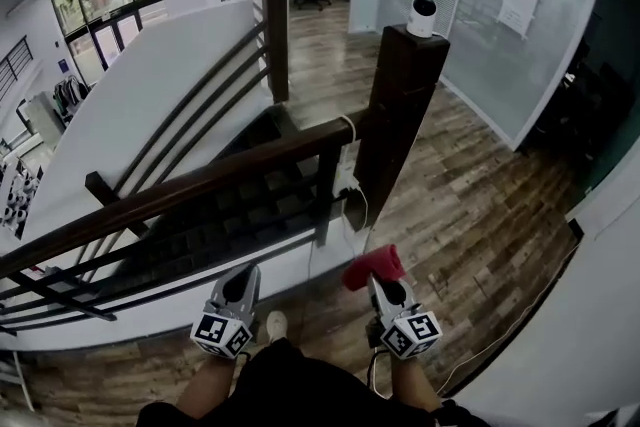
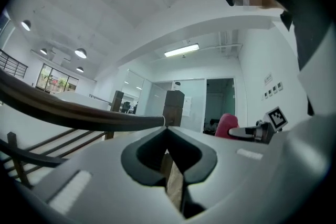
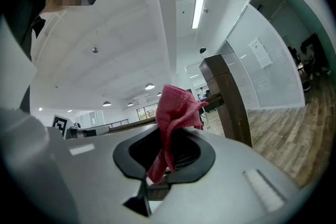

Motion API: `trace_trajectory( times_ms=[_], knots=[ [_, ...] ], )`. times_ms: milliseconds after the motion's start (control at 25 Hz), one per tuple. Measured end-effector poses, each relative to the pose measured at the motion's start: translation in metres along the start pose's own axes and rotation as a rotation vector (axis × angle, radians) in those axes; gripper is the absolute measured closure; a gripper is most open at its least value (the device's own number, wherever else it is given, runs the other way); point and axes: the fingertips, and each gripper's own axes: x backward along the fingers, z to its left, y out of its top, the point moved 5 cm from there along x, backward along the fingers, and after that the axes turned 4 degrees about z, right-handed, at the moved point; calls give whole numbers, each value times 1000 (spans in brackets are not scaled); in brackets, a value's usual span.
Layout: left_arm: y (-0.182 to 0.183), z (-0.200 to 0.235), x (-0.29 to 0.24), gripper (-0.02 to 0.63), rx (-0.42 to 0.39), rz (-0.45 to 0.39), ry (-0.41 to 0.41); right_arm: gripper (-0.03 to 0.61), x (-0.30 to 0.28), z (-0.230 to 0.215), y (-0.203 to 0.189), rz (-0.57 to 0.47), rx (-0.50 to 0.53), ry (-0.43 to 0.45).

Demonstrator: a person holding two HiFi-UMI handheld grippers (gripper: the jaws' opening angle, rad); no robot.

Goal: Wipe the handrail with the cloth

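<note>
Handrail (image 1: 200,180) ahead, post (image 1: 400,115) at its right, cloth (image 1: 374,266) in right gripper (image 3: 167,164)

Right gripper (image 3: 165,164): grey two-jaw body, jaws closed on a red woven cloth (image 3: 176,112) that stands up crumpled above them. Behind the cloth, a dark wooden handrail (image 3: 130,124) runs to a dark brown square wooden post (image 3: 228,102). Wood-plank floor (image 3: 294,134) at right. Frosted glass partition (image 3: 273,76) bearing a white paper sheet (image 3: 261,52).
</note>
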Motion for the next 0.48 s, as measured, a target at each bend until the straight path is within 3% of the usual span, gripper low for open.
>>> trace_trajectory(
  times_ms=[480],
  knots=[
    [73,41,-139,614,-74,-128,-294,535,-136,-6,89,-107,211,-85]
  ],
)
